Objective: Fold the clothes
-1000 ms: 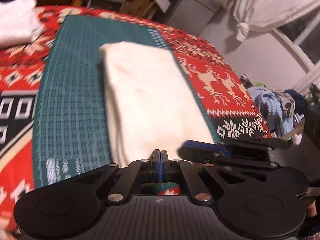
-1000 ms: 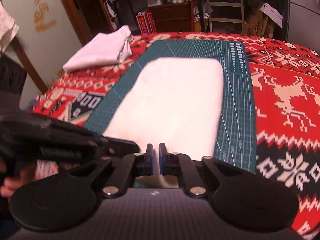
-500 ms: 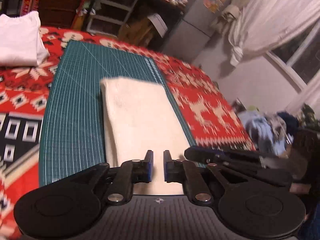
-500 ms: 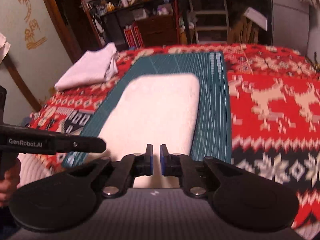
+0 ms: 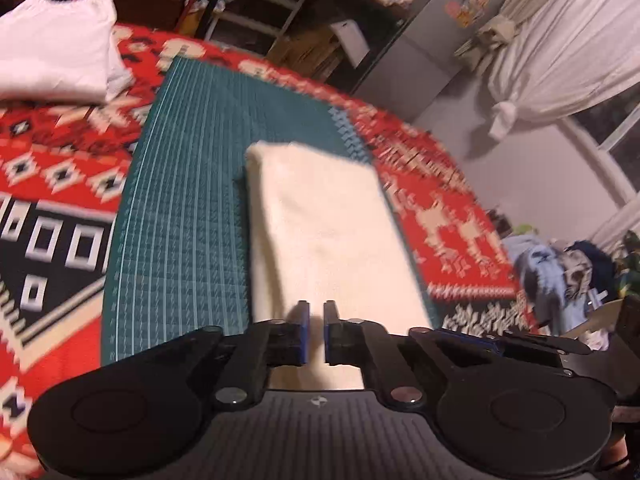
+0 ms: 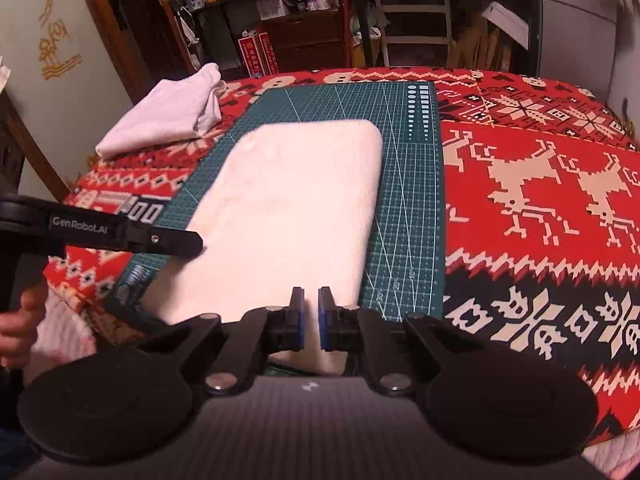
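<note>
Right wrist view is showing the folded cream cloth (image 6: 288,216) lying flat on the green cutting mat (image 6: 408,200), reaching its near edge. Both the left gripper (image 5: 316,330) and right gripper (image 6: 309,318) are hovering over that end, jaws narrowly parted, gripping nothing.

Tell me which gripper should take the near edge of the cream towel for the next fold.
Probably either; slightly the right. The right gripper is open over the near edge of the cream towel, squarely lined up along it. The left gripper is also open there, but sits toward the towel's left side.
</note>
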### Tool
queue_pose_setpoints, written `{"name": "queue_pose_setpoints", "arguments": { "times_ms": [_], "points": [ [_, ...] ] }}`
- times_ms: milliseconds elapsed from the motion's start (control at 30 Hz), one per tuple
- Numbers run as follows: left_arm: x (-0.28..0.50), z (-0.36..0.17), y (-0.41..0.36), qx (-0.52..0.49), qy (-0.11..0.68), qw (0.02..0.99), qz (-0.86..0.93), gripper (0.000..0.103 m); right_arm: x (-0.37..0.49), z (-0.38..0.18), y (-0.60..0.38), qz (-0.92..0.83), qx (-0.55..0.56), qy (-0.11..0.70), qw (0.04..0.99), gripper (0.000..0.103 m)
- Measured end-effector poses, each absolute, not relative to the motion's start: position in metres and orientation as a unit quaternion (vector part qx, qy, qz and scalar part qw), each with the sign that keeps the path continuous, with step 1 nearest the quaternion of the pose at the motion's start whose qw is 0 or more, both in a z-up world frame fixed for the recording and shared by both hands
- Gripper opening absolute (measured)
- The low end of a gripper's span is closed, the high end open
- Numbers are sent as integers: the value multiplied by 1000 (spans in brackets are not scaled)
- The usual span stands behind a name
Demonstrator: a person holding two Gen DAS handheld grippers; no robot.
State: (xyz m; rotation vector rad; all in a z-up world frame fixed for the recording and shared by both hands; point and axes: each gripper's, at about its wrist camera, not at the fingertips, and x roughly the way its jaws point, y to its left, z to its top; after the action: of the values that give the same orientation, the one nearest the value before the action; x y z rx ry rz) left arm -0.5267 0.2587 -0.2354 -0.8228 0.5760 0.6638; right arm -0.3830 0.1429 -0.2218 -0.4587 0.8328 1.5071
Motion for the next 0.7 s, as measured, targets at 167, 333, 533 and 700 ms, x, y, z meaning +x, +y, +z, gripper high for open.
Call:
{"name": "queue_pose_setpoints", "arguments": {
  "times_ms": [167,333,533,700],
  "points": [
    [-512,-231,277,-379,267,831,307,6,-387,-207,175,676,-187,344,624,10],
    [-499,-231,297,-368,272,833,312,5,-402,-217,227,695,-193,350,597,10],
    [-493,-229,319,-359,276,829,328,7,-401,-224,263,697,-208,345,594,9],
    [-495,-234,335,-382,267,821,329,7,-397,-227,283,698,-211,338,595,7]
  ]
}}
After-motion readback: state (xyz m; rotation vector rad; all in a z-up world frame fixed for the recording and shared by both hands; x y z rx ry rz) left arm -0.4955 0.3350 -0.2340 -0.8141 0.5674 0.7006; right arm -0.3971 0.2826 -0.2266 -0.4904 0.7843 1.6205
